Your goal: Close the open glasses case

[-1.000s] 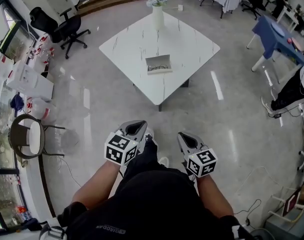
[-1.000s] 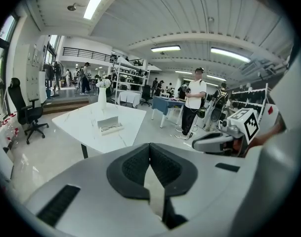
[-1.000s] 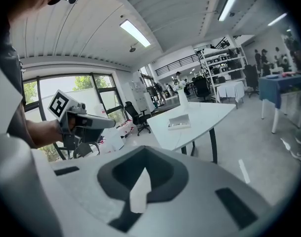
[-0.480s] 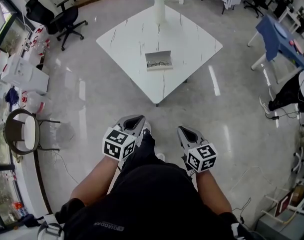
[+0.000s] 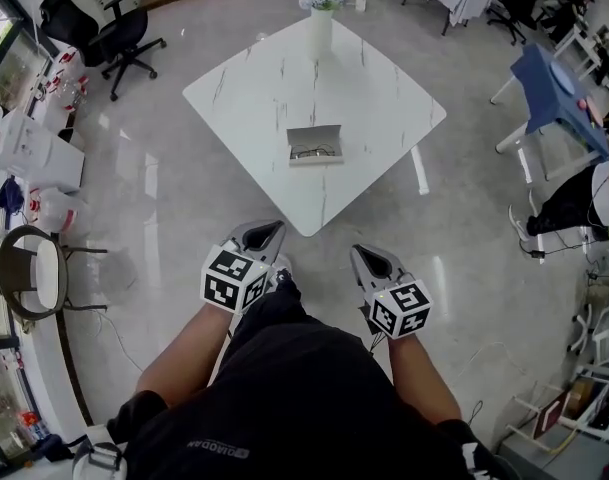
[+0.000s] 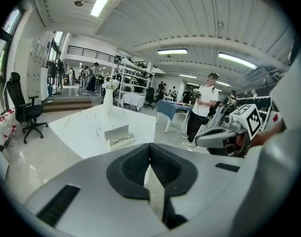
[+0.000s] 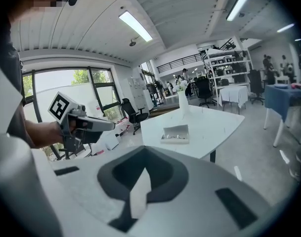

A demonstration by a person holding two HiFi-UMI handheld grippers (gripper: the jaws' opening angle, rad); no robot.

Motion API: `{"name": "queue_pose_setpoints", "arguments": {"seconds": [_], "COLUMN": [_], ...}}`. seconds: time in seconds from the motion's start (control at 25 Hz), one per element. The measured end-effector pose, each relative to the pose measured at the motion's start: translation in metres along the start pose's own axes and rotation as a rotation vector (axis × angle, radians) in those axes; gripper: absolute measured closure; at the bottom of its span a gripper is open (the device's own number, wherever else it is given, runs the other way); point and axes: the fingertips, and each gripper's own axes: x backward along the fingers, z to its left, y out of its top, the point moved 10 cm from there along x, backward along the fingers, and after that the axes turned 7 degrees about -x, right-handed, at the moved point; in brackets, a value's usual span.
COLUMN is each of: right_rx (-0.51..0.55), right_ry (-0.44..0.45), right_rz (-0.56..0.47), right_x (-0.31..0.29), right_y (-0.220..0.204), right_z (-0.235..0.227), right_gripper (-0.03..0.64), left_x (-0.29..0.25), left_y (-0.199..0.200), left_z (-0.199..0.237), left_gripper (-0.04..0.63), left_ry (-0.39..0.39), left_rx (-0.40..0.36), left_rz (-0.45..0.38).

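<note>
Since a second ago the white marble-veined square counter (image 5: 254, 88) has drawn nearer in the head view, and the open grey glasses case (image 5: 315, 145) on it sits lower in the picture — spectacles inside, lid raised at the far side. The case lies near the counter's middle, well apart from both tools. The left tongs (image 5: 264, 230) and right tongs (image 5: 369, 255) are held over the glossy grey floor (image 5: 164, 198), short of the counter's near corner — each pair pressed together at the tips, nothing between. A white vase of pale flowers (image 5: 320, 23) stands at the far corner.
</note>
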Motion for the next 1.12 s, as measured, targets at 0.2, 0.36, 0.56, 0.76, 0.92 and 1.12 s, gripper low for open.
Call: {"name": "queue_pose_setpoints", "arguments": {"seconds": [0.2,0.36,0.56,0.76,0.92,1.12], "right_rx": [0.027,0.032,0.061,0.108,0.074,0.087], "right_ry": [-0.028,-0.054,-0.061,-0.1,-0.09,-0.046], "right_rz": [0.005,-0.01,-0.017,-0.047,-0.067,-0.074], "right_x": [-0.034,-0.064,-0.103,-0.123,-0.129,-0.145], "right_y": [0.037,0.065,0.092,0.115,0.127,0.143], "right_z": [-0.016,-0.027,-0.036,-0.051,-0.064,-0.09], "right_gripper": [0.615,0.615,0.615,0.615,0.615,0.615], "left_x": [-0.025,-0.041,-0.06,-0.076,-0.088,-0.105], "left_y": [0.029,0.046,0.06,0.066,0.068,0.078], "left_z": [0.039,0.072,0.112,0.14,0.147,0.151], "left_gripper": [0.592,0.592,0.592,0.592,0.592,0.592], "left_ry": [-0.027,-0.049,-0.06,-0.054,-0.045,0.016], "left_rx": [-0.013,-0.043,-0.06,-0.096,-0.076,-0.062], "left_rz": [-0.022,-0.025,-0.031,-0.03,-0.019,-0.039]}}
